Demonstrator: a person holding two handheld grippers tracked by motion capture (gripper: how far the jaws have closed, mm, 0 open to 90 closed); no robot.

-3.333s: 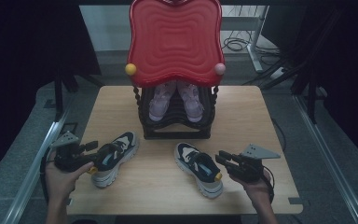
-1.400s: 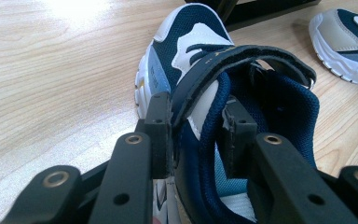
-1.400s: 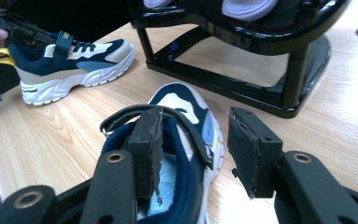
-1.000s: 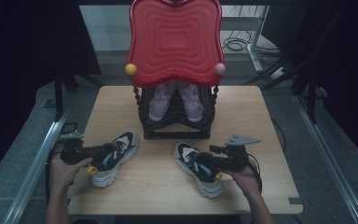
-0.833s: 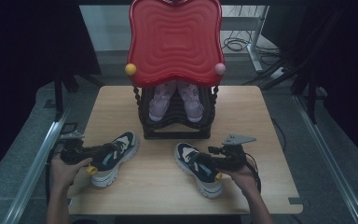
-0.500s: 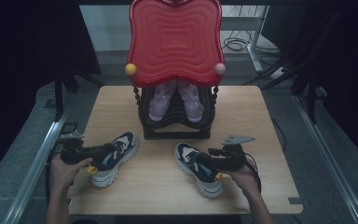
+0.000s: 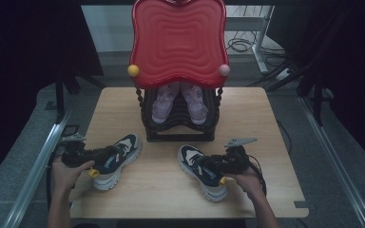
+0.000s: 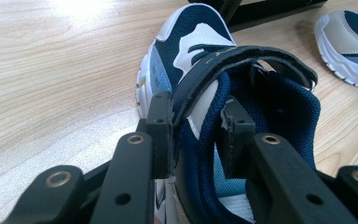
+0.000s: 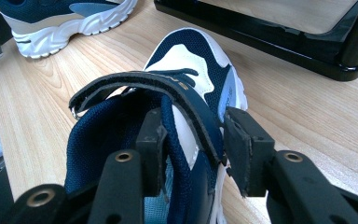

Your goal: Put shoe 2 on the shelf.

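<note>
Wooden table (image 7: 261, 114), both sneakers toe-first toward rack (image 7: 180, 133) (converging), left gripper (image 8: 196, 135) clamps left sneaker (image 7: 116, 159), right gripper (image 9: 193, 140) closing around right sneaker (image 7: 202, 171).

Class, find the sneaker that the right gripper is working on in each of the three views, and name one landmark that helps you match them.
High view: the right sneaker lies lower middle on the table, toe toward the black rack.
Left gripper view: its toe shows at the top right corner.
Right gripper view: it fills the centre, its side wall between the jaws of the right gripper.
Shared landmark: the black rack's base, at the top of both gripper views.
</note>
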